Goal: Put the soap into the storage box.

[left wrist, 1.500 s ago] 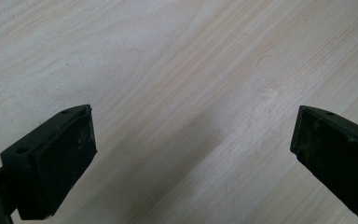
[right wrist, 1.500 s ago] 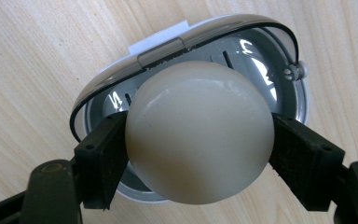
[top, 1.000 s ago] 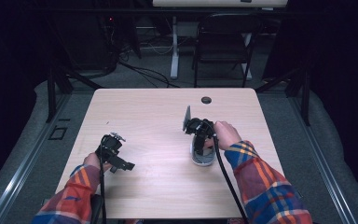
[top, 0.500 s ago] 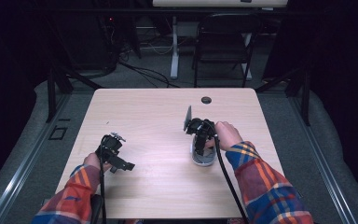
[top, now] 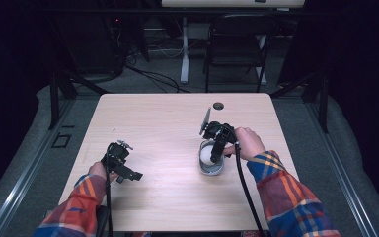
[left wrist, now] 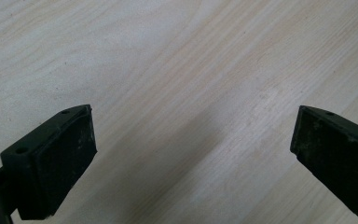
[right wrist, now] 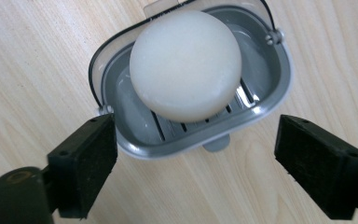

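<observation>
Hovering over the soap dish with jaws spread

Held above the right half of the table (top: 168, 123), nearer the front edge than the back, the right gripper (top: 216, 148) points down at a grey soap dish (top: 210, 168). A round white soap (top: 206, 156) sits in the dish. In the right gripper view the right gripper (right wrist: 193, 163) has its two black jaws spread wide, with nothing between them but bare wood and the near rim of the soap dish (right wrist: 265, 93). The jaws stand to either side of that near rim and look clear of it, though whether the left one brushes the rim cannot be told. The soap (right wrist: 185, 65) lies beyond the jaw tips, resting on the slotted floor of the dish and leaning toward its far wall. A thin wire bail runs around the outside of the dish, and a small grey tab juts from the near rim, midway between the jaws.

The left gripper (top: 121, 163) is held near the front left corner of the table, well apart from the dish. In the left gripper view the left gripper (left wrist: 193, 149) also has its jaws wide apart, over plain pale wood grain and gripping nothing.

A small dark round cable hole (top: 218, 105) lies near the back edge of the table, beyond the right gripper
</observation>
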Motion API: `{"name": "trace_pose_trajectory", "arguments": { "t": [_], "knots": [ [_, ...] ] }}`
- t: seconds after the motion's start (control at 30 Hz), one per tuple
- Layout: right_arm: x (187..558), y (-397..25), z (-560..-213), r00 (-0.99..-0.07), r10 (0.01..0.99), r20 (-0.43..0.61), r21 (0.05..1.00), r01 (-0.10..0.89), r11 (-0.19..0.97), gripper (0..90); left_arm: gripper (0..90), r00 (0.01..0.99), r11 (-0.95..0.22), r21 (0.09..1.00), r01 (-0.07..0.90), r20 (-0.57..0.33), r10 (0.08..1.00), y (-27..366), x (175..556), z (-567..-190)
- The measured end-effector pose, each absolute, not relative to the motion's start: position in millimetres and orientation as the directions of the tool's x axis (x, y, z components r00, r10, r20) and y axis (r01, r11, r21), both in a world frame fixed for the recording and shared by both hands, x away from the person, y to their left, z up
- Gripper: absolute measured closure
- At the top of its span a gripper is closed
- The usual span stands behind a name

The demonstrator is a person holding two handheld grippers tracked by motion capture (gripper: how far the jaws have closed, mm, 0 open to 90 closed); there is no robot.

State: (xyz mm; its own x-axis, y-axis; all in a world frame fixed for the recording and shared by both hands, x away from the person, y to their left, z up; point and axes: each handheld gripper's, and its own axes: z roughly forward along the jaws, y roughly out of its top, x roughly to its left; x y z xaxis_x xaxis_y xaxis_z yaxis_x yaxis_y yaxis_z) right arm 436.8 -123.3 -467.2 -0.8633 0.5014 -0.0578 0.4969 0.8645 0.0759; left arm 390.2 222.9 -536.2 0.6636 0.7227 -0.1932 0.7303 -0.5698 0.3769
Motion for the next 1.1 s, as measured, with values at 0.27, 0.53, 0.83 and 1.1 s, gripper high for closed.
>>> {"name": "trace_pose_trajectory", "arguments": {
  "t": [0.27,0.53,0.83,1.1],
  "knots": [
    [428,-146,-450,-0.839,0.536,-0.088,0.119,0.526,0.842,2.9,0.0,0.664,-0.57,0.377,0.73,-0.193,0.723,223,390,-536],
    [417,-174,-440,-0.817,0.565,-0.115,0.166,0.545,0.822,0.0,0.0,0.662,-0.569,0.375,0.732,-0.193,0.724,222,390,-536],
    [403,-208,-442,-0.779,0.613,-0.129,0.186,0.588,0.787,0.0,0.0,0.665,-0.573,0.373,0.73,-0.19,0.723,222,390,-536],
    [394,-237,-451,-0.743,0.658,-0.121,0.173,0.637,0.751,0.0,0.0,0.665,-0.572,0.376,0.729,-0.189,0.722,222,390,-536]
  ]
}}
